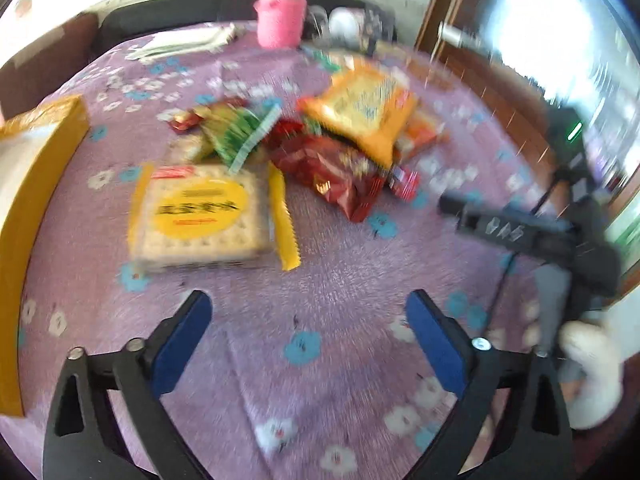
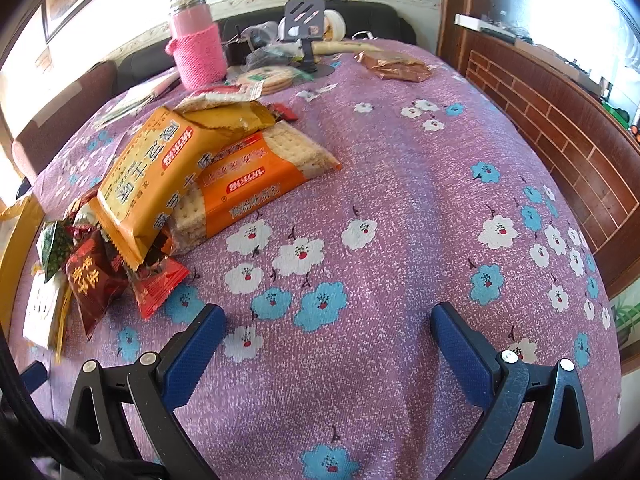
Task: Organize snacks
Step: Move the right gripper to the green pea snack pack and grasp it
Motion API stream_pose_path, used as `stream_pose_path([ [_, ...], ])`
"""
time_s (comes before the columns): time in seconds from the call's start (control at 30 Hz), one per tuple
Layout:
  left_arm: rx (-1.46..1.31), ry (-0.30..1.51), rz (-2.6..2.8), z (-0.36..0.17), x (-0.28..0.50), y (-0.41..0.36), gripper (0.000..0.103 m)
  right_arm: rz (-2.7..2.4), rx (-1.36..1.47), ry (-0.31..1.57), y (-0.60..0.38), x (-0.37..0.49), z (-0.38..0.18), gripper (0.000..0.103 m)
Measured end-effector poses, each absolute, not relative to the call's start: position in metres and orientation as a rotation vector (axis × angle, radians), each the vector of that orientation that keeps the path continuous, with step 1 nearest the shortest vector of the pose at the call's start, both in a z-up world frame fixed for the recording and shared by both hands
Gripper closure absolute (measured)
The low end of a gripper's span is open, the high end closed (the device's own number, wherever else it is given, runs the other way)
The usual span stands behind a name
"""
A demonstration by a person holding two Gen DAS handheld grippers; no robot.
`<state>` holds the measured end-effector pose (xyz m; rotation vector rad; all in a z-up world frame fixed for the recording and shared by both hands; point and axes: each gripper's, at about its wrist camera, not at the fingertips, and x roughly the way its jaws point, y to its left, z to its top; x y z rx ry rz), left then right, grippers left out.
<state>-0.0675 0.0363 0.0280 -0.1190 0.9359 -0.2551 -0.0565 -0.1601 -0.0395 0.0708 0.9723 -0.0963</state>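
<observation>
Left gripper [image 1: 308, 320] gaped empty, low in frame, short of the cracker pack [image 1: 204, 220].
It needed to straddle the pack's sides squarely; right gripper [image 2: 328, 334] also hung wide, empty.

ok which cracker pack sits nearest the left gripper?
The clear cracker pack with the round yellow label, lying flat and alone just ahead of the left gripper. The yellow pack and orange pack are stacked further back.

3 cracker packs [image 2: 160, 184], 1 pink bottle [image 2: 196, 46], 1 yellow box [image 1: 36, 184], 2 tools [image 2: 328, 332]
</observation>
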Motion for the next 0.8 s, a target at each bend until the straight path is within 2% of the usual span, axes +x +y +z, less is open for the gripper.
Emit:
stream_pose_path([
  [0.1,-0.169,0.818,-0.226,0.050,-0.088,0.063,0.007,-0.086,0.068,1.019,-0.160,-0.053,-0.039,0.000],
  [0.23,-0.236,0.788,-0.207,0.068,-0.100,0.105,0.007,-0.088,0.060,1.038,-0.161,-0.056,-0.038,0.000],
  [0.4,-0.184,0.607,-0.058,0.103,-0.125,0.145,0.007,-0.085,0.060,1.034,-0.160,-0.061,-0.038,0.000],
  [0.47,-0.157,0.523,-0.004,0.114,-0.135,0.157,0.007,-0.091,0.056,1.047,-0.161,-0.061,-0.035,0.005],
  [0.5,-0.142,0.468,0.027,0.121,-0.142,0.162,0.006,-0.097,0.062,1.030,-0.161,-0.065,-0.029,0.016],
  [0.53,-0.140,0.443,0.036,0.124,-0.145,0.164,0.006,-0.083,0.083,0.988,-0.161,-0.072,-0.019,0.019],
  [0.6,-0.152,0.407,0.044,0.129,-0.150,0.176,0.000,-0.033,0.122,0.891,-0.157,-0.086,0.001,0.019],
  [0.7,-0.172,0.470,0.031,0.124,-0.137,0.182,0.000,0.063,0.133,0.711,-0.139,-0.109,0.032,0.014],
  [0.8,-0.197,0.483,-0.001,0.118,-0.134,0.184,0.000,0.208,0.117,0.742,-0.106,-0.098,0.046,0.013],
])
